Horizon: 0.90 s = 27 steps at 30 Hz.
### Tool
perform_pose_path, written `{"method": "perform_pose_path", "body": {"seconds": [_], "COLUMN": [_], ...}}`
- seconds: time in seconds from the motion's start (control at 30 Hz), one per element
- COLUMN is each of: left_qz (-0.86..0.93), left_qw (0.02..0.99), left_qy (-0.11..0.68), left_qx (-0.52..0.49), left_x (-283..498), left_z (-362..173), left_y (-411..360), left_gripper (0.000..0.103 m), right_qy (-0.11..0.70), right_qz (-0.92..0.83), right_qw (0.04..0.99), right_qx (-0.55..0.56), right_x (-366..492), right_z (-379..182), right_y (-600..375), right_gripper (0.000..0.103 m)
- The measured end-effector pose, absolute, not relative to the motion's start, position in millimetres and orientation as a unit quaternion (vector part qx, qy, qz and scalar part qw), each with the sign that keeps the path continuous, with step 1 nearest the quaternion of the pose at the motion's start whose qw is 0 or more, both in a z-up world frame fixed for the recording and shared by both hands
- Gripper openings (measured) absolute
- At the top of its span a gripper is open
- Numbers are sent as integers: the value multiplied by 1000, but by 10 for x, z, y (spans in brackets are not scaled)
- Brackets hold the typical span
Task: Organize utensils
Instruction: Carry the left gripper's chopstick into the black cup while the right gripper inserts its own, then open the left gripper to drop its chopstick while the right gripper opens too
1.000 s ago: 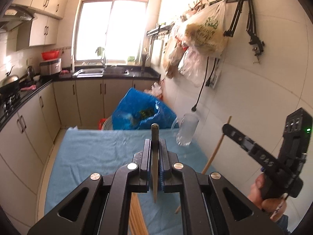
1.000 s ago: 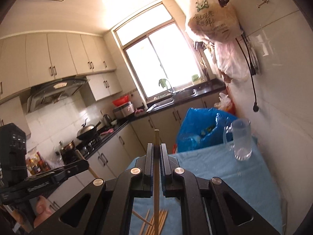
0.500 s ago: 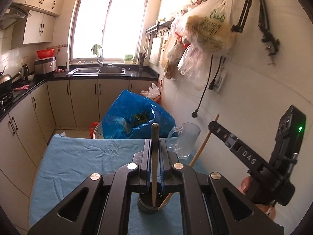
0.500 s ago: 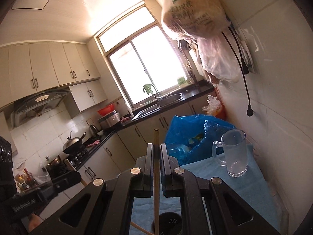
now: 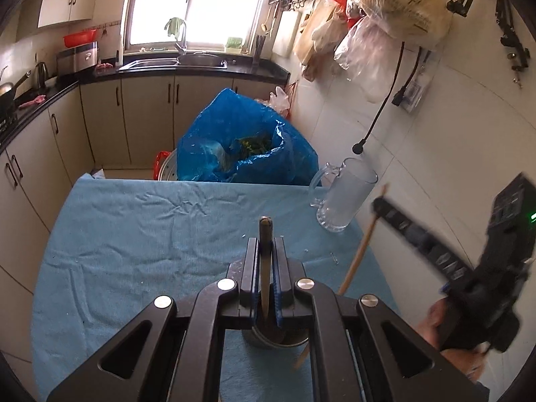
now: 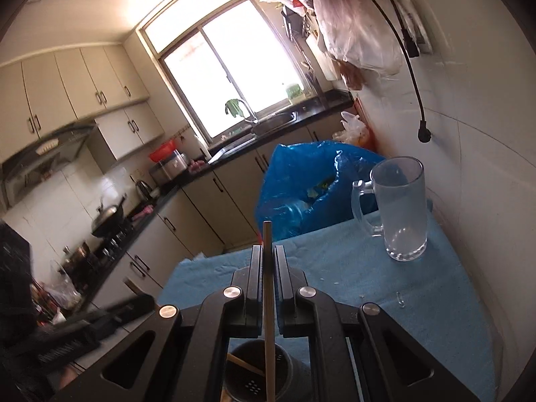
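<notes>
Both tongs hold utensils above a dark round holder on the blue-clothed bench.

At the lower centre of the left wrist view, the left tongs (image 5: 266,268) are clenched on a dark-handled metal utensil (image 5: 265,234), whose lower end dips into the dark cylindrical utensil holder (image 5: 278,338) just beneath them. In the right wrist view, the right tongs (image 6: 267,268) grip a thin, pale wooden chopstick (image 6: 268,318) upright, its lower end inside that holder (image 6: 254,368), where another stick leans. The right tongs also show at the right edge of the left view. A clear glass mug (image 6: 400,207) stands on the blue cloth-covered bench (image 5: 150,241) at mid right, well apart from the holder, with a blue plastic bag (image 5: 244,140) behind it.
</notes>
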<state>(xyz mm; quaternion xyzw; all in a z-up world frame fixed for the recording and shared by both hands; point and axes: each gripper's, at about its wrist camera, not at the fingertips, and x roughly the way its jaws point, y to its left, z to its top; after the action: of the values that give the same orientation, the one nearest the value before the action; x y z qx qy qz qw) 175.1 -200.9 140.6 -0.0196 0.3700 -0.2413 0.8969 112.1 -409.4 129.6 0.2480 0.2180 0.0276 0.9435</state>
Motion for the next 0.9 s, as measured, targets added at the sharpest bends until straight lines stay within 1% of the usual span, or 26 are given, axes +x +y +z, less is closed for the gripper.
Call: {"method": "perform_pose_path", "body": {"seconds": [0.1, 0.2, 0.3, 0.4, 0.63, 0.7, 0.73, 0.77, 0.8, 0.83, 0.87, 0.9], "left_qz": [-240, -241, -241, -238, -232, -235, -236, -234, -233, -234, -235, -235], "left_qw": [899, 898, 897, 896, 896, 896, 896, 897, 898, 900, 902, 903], "left_qy": [367, 367, 370, 375, 379, 377, 376, 374, 373, 368, 363, 360], "left_qx": [-19, -22, -23, -20, -14, -14, -12, -11, -12, -14, -14, -12], "left_x": [1752, 1762, 1766, 1798, 1829, 1826, 1825, 1820, 1813, 1796, 1772, 1755], "left_z": [1428, 1437, 1419, 1382, 1360, 1367, 1372, 1386, 1394, 1414, 1438, 1459], "left_y": [-1997, -2006, -2018, -2038, -2052, -2050, -2052, -2053, -2050, -2043, -2040, -2038], "left_gripper": [7, 7, 7, 7, 7, 9, 12, 21, 32, 35, 36, 36], "right_qy": [191, 160, 152, 170, 237, 251, 262, 267, 268, 262, 256, 248], "right_qz": [36, 32, 24, 16, 14, 15, 17, 18, 21, 23, 24, 26], "right_qw": [945, 955, 962, 961, 946, 944, 942, 941, 940, 940, 941, 943], "right_qx": [261, 247, 227, 218, 221, 214, 209, 209, 211, 217, 219, 220], "right_x": [996, 882, 875, 993, 1276, 1307, 1323, 1329, 1321, 1296, 1265, 1227], "right_z": [1533, 1812, 1916, 1817, 1345, 1272, 1245, 1236, 1240, 1260, 1285, 1323], "right_y": [-4165, -4130, -4062, -3998, -4010, -3994, -3981, -3982, -3991, -4009, -4026, -4033], "right_gripper": [6, 6, 6, 6, 7, 8, 14, 30, 40, 53, 56, 56]}}
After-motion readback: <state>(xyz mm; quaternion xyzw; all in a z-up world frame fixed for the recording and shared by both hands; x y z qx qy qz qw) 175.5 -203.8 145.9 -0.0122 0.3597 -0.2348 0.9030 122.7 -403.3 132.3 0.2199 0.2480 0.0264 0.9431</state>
